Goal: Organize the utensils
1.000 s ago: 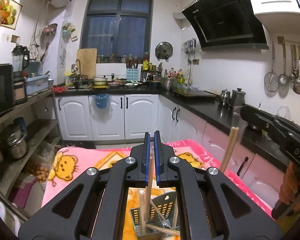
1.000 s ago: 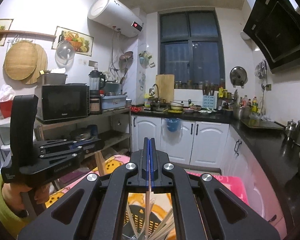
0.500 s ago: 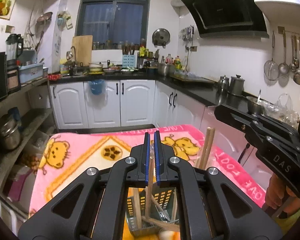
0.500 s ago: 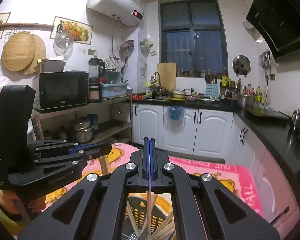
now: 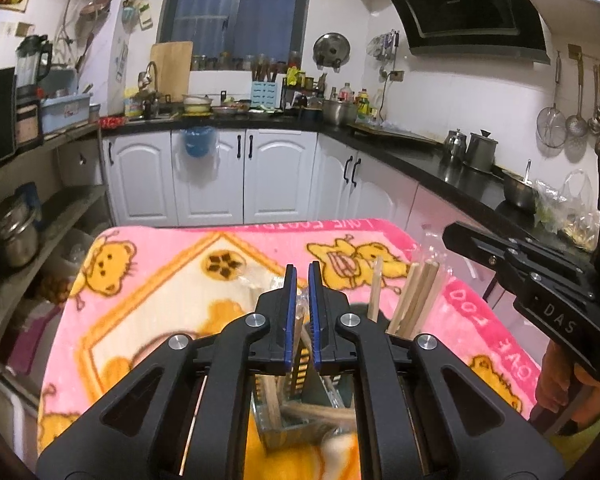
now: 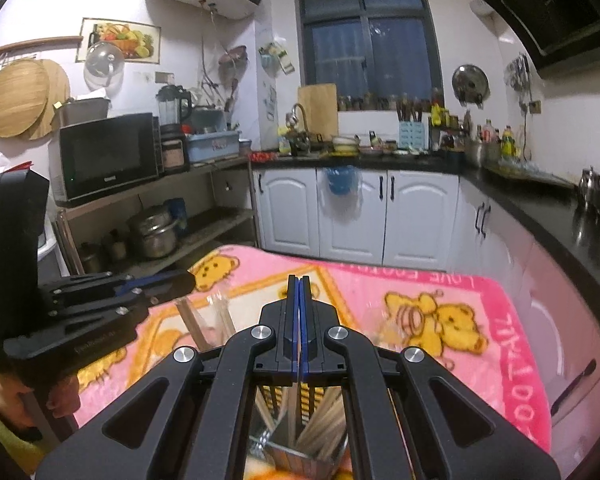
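A grey slotted utensil holder [image 5: 300, 412] stands on a pink bear blanket [image 5: 160, 280], just below both grippers. It holds several wooden chopsticks [image 5: 414, 300]. My left gripper [image 5: 302, 276] is shut on a wooden chopstick [image 5: 298, 332] that points down into the holder. My right gripper [image 6: 299, 284] is shut on a thin chopstick [image 6: 296, 392] over the same holder [image 6: 300, 452]. More chopsticks [image 6: 204, 324] stick up to its left. Each gripper shows in the other's view: the right [image 5: 540, 292], the left [image 6: 96, 308].
White cabinets [image 5: 228, 176] and a black counter [image 5: 440, 164] run behind and to the right of the table. An open shelf with pots [image 6: 156, 236] and a microwave [image 6: 108, 152] stands to the left. Ladles hang on the right wall [image 5: 580, 100].
Both grippers have tilted and moved down toward the holder, so more of the blanket shows. Each still holds its chopstick.
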